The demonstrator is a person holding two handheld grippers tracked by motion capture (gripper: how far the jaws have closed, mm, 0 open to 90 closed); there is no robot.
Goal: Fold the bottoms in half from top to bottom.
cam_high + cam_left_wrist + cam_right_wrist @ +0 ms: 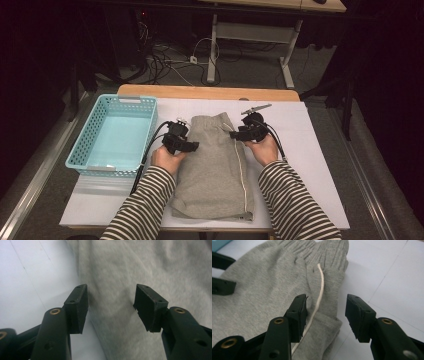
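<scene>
Grey shorts lie flat on the table. Left gripper and right gripper are spread wide, each straddling one side edge. Grasping step judged in hand; next, jaws must be lowered and closed on cloth.

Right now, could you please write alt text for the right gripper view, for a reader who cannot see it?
The right gripper has its two black jaws open over the edge of folded grey shorts, astride a white drawstring. The shorts lie on a white table, ribbed waistband farthest from the camera. The left gripper shows at the left edge.
</scene>
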